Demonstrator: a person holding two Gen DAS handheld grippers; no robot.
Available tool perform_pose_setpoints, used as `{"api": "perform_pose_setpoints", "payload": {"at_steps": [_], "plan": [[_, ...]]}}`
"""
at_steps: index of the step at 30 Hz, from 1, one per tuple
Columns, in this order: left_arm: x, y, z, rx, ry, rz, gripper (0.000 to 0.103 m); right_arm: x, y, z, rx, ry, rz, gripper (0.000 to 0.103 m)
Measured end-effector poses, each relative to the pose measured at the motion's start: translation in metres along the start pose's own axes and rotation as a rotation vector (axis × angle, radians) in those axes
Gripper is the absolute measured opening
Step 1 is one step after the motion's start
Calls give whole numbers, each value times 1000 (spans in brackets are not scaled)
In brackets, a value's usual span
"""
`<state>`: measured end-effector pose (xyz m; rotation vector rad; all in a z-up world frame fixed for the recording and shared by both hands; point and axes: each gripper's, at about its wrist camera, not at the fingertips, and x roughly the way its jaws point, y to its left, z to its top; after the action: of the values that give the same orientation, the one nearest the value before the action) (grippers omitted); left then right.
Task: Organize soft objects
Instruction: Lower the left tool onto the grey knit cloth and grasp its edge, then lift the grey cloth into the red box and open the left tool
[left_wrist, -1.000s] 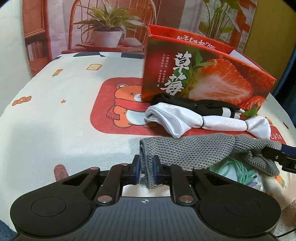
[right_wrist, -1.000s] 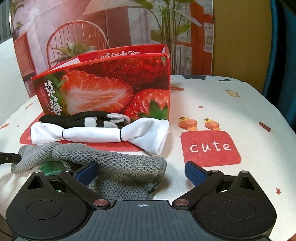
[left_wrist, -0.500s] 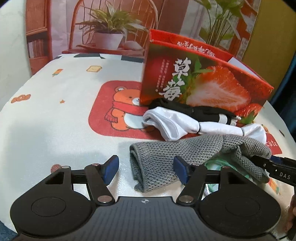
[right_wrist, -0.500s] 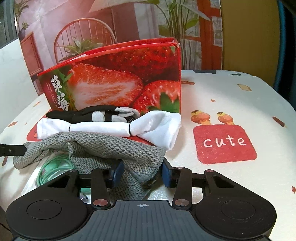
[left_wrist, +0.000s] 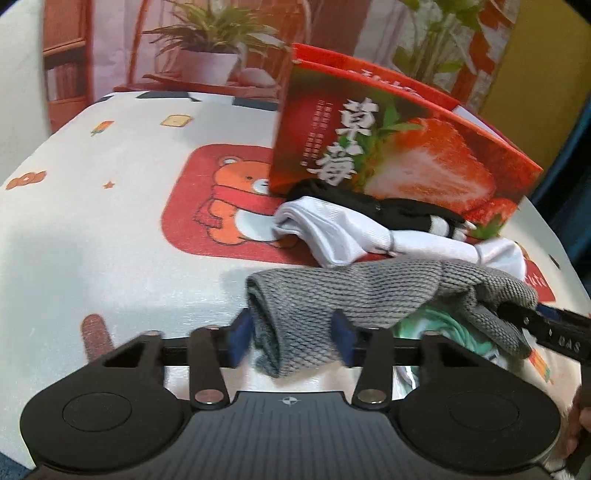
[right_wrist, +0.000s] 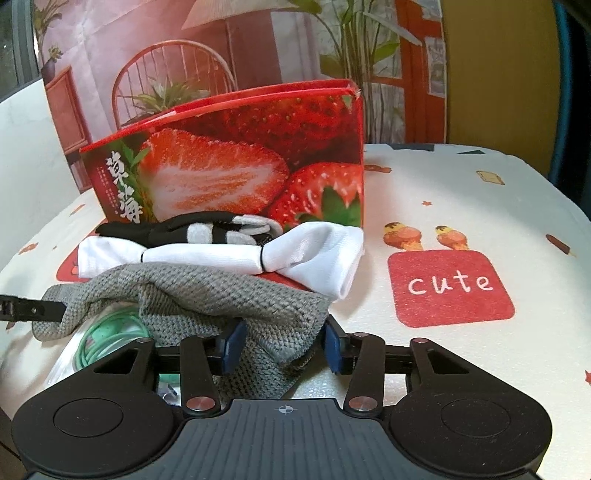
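Partly buried under the grey knit cloth (left_wrist: 354, 295), a mint-green cord (right_wrist: 110, 332) in clear wrapping shows only as a few loops, and what it belongs to cannot be made out. The cloth lies crumpled at the near edge of the desk (left_wrist: 110, 258), one end between the blue pads of the left gripper (left_wrist: 291, 338), the other between those of the right gripper (right_wrist: 282, 343). The left jaws are closing, the right jaws opening; each pair stands partly apart around the fabric, and whether the pads press it is hard to tell. Just behind the cloth lie a white sock bundle (right_wrist: 221, 256) and a black-and-white sock bundle (right_wrist: 192, 230), against a red strawberry box (right_wrist: 240, 170) whose inside is out of sight. The desk wears a cream cover printed with a bear, ice creams and the word "cute". Behind stands a backdrop (right_wrist: 184, 55) picturing a chair, plants and a lamp.
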<state>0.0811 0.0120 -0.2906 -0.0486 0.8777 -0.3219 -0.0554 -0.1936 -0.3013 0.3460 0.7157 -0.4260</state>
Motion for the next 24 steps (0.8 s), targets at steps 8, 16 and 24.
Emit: {"api": "perform_pose_setpoints", "payload": {"at_steps": [8, 16, 24], "plan": [[-4, -7, -2, 62, -23, 9, 19, 3, -2, 2, 13, -9, -1, 52], [-14, -14, -1, 115, -73, 45, 14, -1, -2, 3, 33, -11, 59, 23], [-46, -23, 9, 179, -184, 53, 13, -26, 2, 15, 15, -80, 91, 11]]}}
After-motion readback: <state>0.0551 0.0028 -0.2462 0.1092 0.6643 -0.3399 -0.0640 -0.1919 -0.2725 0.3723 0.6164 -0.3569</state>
